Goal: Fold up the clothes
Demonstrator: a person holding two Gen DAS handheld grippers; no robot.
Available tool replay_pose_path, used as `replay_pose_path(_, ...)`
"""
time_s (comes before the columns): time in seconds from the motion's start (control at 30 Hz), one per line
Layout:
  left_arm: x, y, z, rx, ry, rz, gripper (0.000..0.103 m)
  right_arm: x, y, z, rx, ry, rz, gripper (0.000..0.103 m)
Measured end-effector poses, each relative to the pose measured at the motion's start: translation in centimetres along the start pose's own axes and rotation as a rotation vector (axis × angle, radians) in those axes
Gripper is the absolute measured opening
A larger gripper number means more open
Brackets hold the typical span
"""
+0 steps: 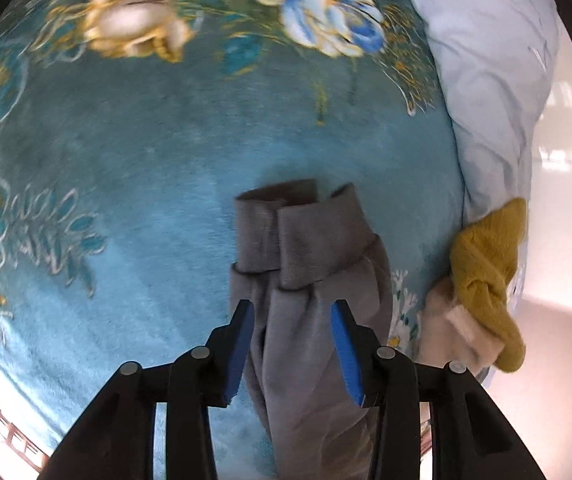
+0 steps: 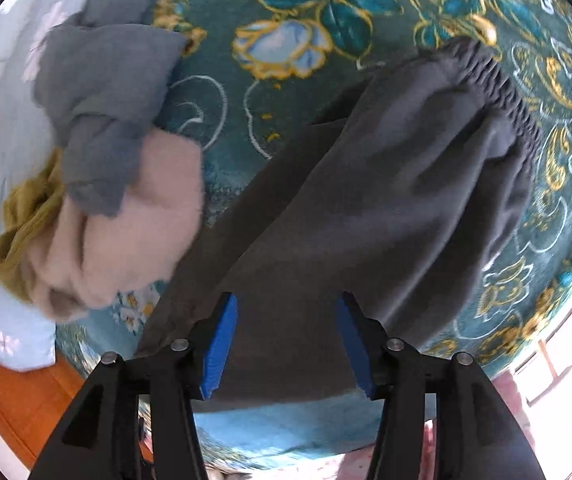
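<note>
Grey jogger trousers lie on a teal floral blanket (image 1: 126,168). In the left wrist view the two cuffed leg ends (image 1: 297,240) lie side by side, and my left gripper (image 1: 291,312) is open with its blue pads either side of the legs. In the right wrist view the upper part of the trousers (image 2: 365,208) lies spread out with its elastic waistband (image 2: 501,92) at the far right. My right gripper (image 2: 286,304) is open just above the fabric, holding nothing.
A heap of other clothes lies beside the trousers: a mustard garment (image 1: 489,272), a pale pink one (image 2: 134,220) and a blue-grey one (image 2: 106,92). A light blue pillow (image 1: 489,80) lies along the blanket's edge. Wooden floor (image 2: 14,392) shows beyond the bed.
</note>
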State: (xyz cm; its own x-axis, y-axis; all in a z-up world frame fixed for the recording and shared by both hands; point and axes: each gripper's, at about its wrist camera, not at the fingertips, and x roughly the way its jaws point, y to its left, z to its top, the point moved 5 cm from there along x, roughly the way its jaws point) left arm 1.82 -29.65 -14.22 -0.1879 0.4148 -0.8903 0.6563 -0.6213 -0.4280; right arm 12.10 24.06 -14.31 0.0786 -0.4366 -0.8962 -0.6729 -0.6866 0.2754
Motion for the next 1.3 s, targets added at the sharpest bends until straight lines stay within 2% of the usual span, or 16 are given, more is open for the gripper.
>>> replay_pose_path(0.2, 1.3, -0.1, 0.8, 0.007, 0.024, 0.052, 0.041, 2.3, 0.2, 1.9, 0.164, 0.020, 0.002, 0.053)
replay_pose_path(0.33, 2.0, -0.9, 1.4, 0.056, 0.011, 0.093, 0.041, 3.2, 0.0, 3.3, 0.261, 0.013, 0.003, 0.053)
replay_pose_path(0.5, 2.6, -1.1, 1.9, 0.095, 0.010, 0.147, 0.041, 4.1, -0.4, 4.6, 0.298, 0.015, -0.099, 0.053)
replay_pose_path(0.53, 2.8, -1.0, 2.0, 0.094, 0.011, 0.149, 0.041, 4.3, -0.6, 4.7, 0.301, 0.020, -0.131, 0.043)
replay_pose_path(0.57, 2.8, -0.8, 2.1, 0.088, 0.010, 0.149, 0.041, 4.5, -0.8, 4.7, 0.304, 0.026, -0.159, 0.027)
replay_pose_path(0.63, 3.0, -0.2, 2.3, 0.071, 0.004, 0.151, 0.041, 4.8, -1.2, 4.6, 0.310, 0.041, -0.169, 0.011)
replay_pose_path(0.67, 3.1, -0.1, 2.5, 0.063, 0.004, 0.146, 0.041, 4.9, -1.3, 4.5, 0.305, 0.045, -0.170, 0.006)
replay_pose_path(0.77, 3.5, 0.5, 2.6, 0.040, 0.012, 0.130, 0.041, 4.3, -0.7, 4.8, 0.245, 0.032, -0.165, 0.002)
replay_pose_path(0.87, 3.4, 0.6, 2.5, 0.042, 0.007, 0.111, 0.041, 2.0, 2.3, 5.5, 0.110, -0.021, -0.086, 0.002)
replay_pose_path(0.9, 3.4, 0.6, 2.5, 0.043, 0.005, 0.104, 0.041, 1.6, 2.9, 5.8, 0.073, -0.031, -0.084, 0.002)
replay_pose_path(0.97, 3.5, 0.7, 2.4, 0.024, 0.005, 0.085, 0.041, 1.8, 3.5, 6.5, 0.034, -0.022, -0.100, 0.002)
replay_pose_path(1.07, 3.6, 0.9, 2.3, 0.000, 0.006, 0.072, 0.041, 3.4, 3.3, 6.9, -0.005, 0.008, -0.195, 0.004)
replay_pose_path(1.13, 3.5, 0.8, 2.3, -0.006, 0.002, 0.061, 0.041, 3.5, 3.6, 6.7, -0.032, -0.015, -0.179, 0.007)
replay_pose_path(1.2, 3.4, 0.7, 2.2, -0.019, 0.000, 0.034, 0.041, 3.0, 4.0, 6.3, -0.047, -0.027, -0.124, 0.023)
replay_pose_path(1.23, 3.4, 0.8, 2.2, -0.023, 0.001, 0.027, 0.041, 2.6, 4.1, 6.0, -0.054, -0.032, -0.092, 0.036)
replay_pose_path(1.3, 3.7, 0.9, 2.1, -0.026, 0.008, 0.032, 0.041, 1.5, 4.6, 5.1, -0.087, -0.039, -0.033, 0.039)
